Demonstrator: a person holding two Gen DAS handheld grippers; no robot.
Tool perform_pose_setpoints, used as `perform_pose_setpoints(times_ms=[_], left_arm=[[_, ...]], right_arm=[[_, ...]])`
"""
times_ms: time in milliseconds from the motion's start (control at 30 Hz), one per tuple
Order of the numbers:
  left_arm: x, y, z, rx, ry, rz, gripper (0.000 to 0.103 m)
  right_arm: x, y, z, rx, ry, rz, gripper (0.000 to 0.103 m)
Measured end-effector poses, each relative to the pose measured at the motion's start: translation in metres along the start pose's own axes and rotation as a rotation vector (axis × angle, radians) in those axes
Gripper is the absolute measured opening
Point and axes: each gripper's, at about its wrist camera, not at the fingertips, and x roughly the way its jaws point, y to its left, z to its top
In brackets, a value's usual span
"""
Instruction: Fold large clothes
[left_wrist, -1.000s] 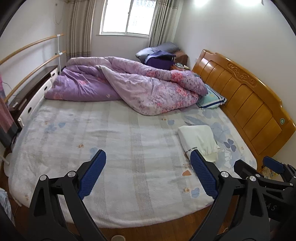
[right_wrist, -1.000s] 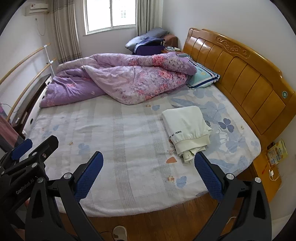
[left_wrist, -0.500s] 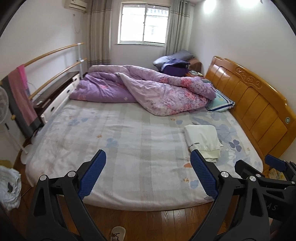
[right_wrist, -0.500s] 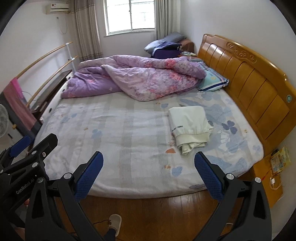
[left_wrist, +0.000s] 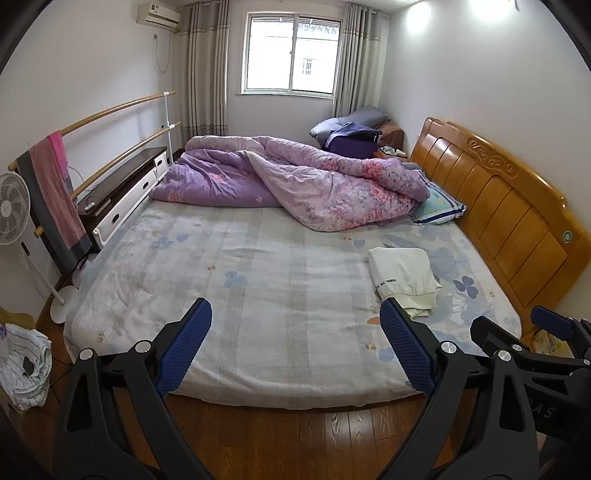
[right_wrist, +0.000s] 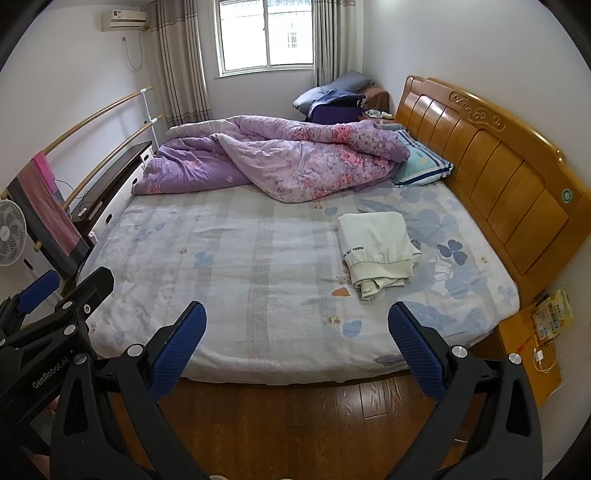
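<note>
Your left gripper (left_wrist: 295, 343) is spread wide, its blue pads gripping nothing, and it hangs over the wooden floor (left_wrist: 295, 435) at the bottom of the frame, short of the bed's near edge. Your right gripper (right_wrist: 297, 345) is likewise spread and empty, held over the floor at the lower centre of its own view. Each gripper shows in the other's camera: the right one at the lower right edge of the left view, the left one at the lower left edge of the right view.

The folded cream garment (right_wrist: 376, 247) lies on the bed (right_wrist: 240, 258), right of centre in the frame, towards the wooden headboard (right_wrist: 498, 173). It is a compact rectangle with a line of dark lettering along one edge and a loose hem bunched at its near end. Neither gripper touches it; both are well apart from it.

A crumpled purple floral quilt (left_wrist: 295, 181) is heaped across the far side of the mattress, in the upper middle of the frame, with a striped pillow (left_wrist: 439, 206) just beside it against the headboard. A standing fan (left_wrist: 11, 214) sits at the left edge.
</note>
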Motion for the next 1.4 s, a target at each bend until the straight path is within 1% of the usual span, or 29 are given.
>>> perform_pose_setpoints(times_ms=[267, 467, 667, 933, 1033, 1133, 1400], left_arm=[[-0.033, 0.031, -0.004, 0.028, -0.011, -0.030, 0.092], [-0.059, 0.053, -0.010, 0.032, -0.027, -0.050, 0.092], [-0.079, 0.065, -0.016, 0.044, -0.047, -0.051, 0.092], [-0.107, 0.080, -0.025, 0.046, -0.061, -0.060, 0.092], [-0.107, 0.082, -0.026, 0.045, -0.063, -0.061, 0.092], [-0.117, 0.084, -0.029, 0.044, -0.071, -0.057, 0.092], [-0.133, 0.086, -0.033, 0.046, -0.085, -0.051, 0.092]], right_arm=[[-0.033, 0.030, -0.020, 0.025, -0.021, -0.041, 0.095], [-0.053, 0.054, -0.030, 0.033, -0.039, -0.053, 0.095], [-0.074, 0.076, -0.041, 0.031, -0.054, -0.071, 0.095], [-0.090, 0.088, -0.051, 0.030, -0.066, -0.078, 0.095], [-0.100, 0.092, -0.056, 0.027, -0.074, -0.082, 0.095], [-0.108, 0.094, -0.058, 0.025, -0.079, -0.084, 0.095], [-0.116, 0.094, -0.061, 0.023, -0.087, -0.085, 0.095]])
